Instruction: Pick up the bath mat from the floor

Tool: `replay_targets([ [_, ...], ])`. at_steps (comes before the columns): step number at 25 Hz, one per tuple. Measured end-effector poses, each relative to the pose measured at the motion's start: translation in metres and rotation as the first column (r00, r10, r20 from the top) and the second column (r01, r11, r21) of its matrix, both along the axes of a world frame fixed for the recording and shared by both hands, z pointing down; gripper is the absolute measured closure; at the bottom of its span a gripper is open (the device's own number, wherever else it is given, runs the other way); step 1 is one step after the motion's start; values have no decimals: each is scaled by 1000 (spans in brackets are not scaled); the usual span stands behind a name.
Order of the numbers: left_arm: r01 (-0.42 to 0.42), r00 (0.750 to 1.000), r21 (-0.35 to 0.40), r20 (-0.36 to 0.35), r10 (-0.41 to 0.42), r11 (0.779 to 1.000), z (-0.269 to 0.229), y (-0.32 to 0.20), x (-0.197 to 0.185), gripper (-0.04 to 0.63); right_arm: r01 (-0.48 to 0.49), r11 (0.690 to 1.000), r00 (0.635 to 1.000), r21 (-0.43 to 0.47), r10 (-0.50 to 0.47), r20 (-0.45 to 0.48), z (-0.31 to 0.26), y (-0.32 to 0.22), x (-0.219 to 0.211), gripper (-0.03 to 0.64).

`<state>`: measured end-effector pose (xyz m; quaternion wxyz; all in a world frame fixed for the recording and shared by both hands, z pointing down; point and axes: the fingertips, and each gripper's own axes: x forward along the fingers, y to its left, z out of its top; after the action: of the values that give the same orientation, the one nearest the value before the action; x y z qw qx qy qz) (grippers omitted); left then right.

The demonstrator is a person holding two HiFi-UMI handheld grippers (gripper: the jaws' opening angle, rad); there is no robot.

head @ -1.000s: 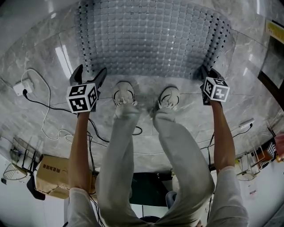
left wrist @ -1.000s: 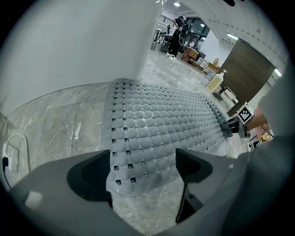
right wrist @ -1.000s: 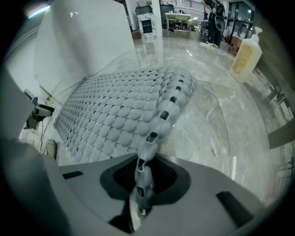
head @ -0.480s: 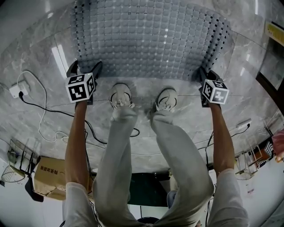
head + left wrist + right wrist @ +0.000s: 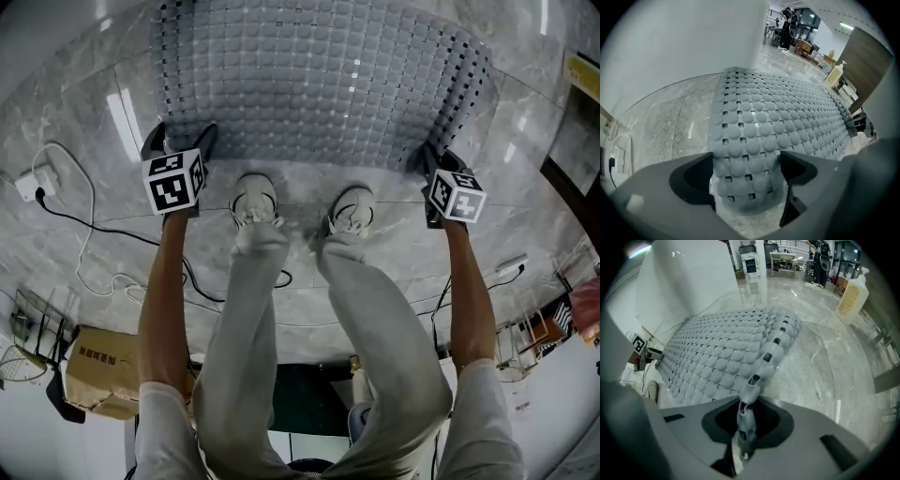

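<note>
A grey bath mat (image 5: 319,84) with round bumps and square holes lies flat on the marble floor. My left gripper (image 5: 180,141) points down over its near left corner. In the left gripper view that corner of the mat (image 5: 778,117) lies between the wide-apart jaws of the left gripper (image 5: 747,171). The jaws have just been opening and the pads do not press on it. My right gripper (image 5: 433,155) is at the near right corner. In the right gripper view the right gripper (image 5: 745,423) is shut on the mat's (image 5: 722,352) edge, which stands pinched upright.
The person's two white shoes (image 5: 258,202) (image 5: 354,208) stand just behind the mat's near edge. A white plug and cable (image 5: 28,183) trail at the left. A cardboard box (image 5: 103,370) sits lower left. A soap bottle (image 5: 851,296) stands on the floor beyond the mat.
My left gripper has come down onto the mat's near left corner, so the corner now sits between its jaws. The right gripper has kept still, shut on the mat's edge.
</note>
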<state>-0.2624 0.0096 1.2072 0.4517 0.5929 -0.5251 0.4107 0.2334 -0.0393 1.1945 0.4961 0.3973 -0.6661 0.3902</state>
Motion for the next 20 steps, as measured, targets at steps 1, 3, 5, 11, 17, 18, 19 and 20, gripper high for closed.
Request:
replay_targets([
  [1, 2, 1000, 2, 4, -2, 1000, 0, 0, 0, 142, 0, 1000, 1000, -1, 0, 0, 0, 0, 0, 554],
  [3, 4, 1000, 1, 9, -4, 1000, -1, 0, 1, 150, 4, 1000, 1000, -4, -4, 1, 0, 1, 0, 554],
  [5, 6, 1000, -2, 12, -6, 1000, -1, 1, 1, 161, 12, 1000, 1000, -6, -12, 6, 0, 1, 0, 554],
  [11, 17, 1000, 5, 11, -17, 1000, -5, 2, 8, 230, 24, 1000, 999, -7, -23, 24, 0, 0, -1, 554],
  [17, -41, 999, 3, 1, 41, 999, -10, -1, 26, 374, 25, 1000, 999, -9, -24, 40, 0, 1, -1, 554],
  [18, -40, 999, 3, -6, 40, 999, -11, -1, 27, 386, 26, 1000, 999, -9, -25, 44, 0, 1, -2, 554],
  [19, -45, 999, 3, -15, 45, 999, -13, -1, 30, 404, 29, 1000, 999, -8, -28, 46, 0, 1, -2, 554],
  [20, -57, 998, 3, -25, 57, 998, -13, -1, 34, 435, 32, 999, 998, -6, -32, 47, 0, 1, -1, 554],
])
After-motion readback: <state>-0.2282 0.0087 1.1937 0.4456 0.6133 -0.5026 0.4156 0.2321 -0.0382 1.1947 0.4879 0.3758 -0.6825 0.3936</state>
